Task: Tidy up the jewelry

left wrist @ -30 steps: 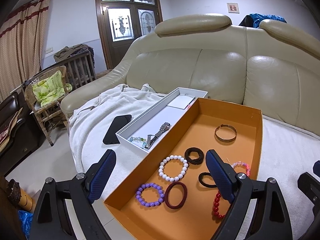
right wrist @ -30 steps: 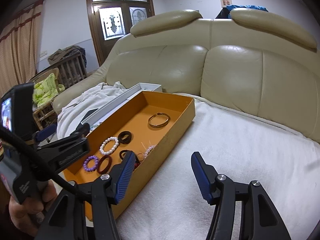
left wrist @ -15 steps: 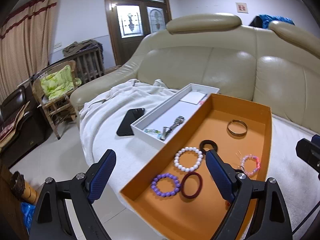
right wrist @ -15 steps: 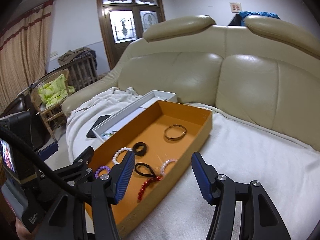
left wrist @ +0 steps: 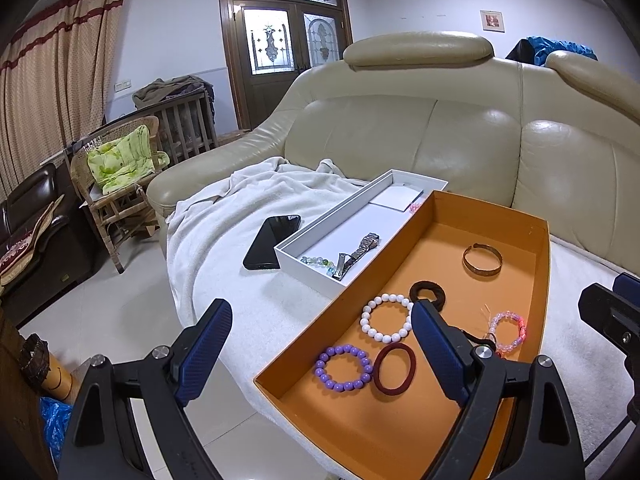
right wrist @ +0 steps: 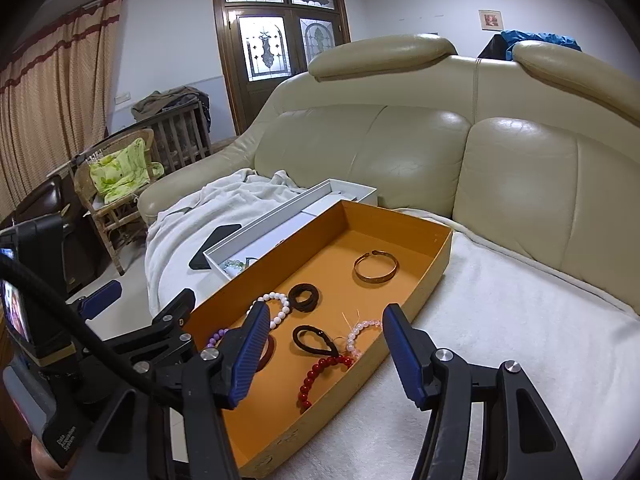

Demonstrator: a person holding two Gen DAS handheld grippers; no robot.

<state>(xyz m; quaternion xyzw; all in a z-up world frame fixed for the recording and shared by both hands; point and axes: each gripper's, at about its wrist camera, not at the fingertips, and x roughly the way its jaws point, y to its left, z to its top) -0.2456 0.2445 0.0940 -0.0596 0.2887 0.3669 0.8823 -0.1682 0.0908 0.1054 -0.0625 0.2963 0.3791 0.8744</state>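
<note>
The right gripper (right wrist: pixel 322 344) hung with its jaws apart and empty, above the near right corner of the orange tray (right wrist: pixel 434 258). Directly ahead of it and a little below, between the two fingers as its own camera saw them, lay the black hair tie (right wrist: pixel 314 340), with the red bead bracelet (right wrist: pixel 322 372) just beside it against the tray's near wall. The left gripper (left wrist: pixel 320 354) was also open and empty, wider still, with one finger over the blanket (left wrist: pixel 256 304) and the other over the tray. The purple bead bracelet (left wrist: pixel 344 368) and the dark red ring (left wrist: pixel 394 368) lay between its fingers. Beyond the tray, touching its left wall, ran the long white box (left wrist: pixel 320 236), already holding a watch (left wrist: pixel 358 250). Judging by this, a reach forward and down by either gripper would meet a piece; the white box lay ahead and to the left, nearer the left gripper.
</note>
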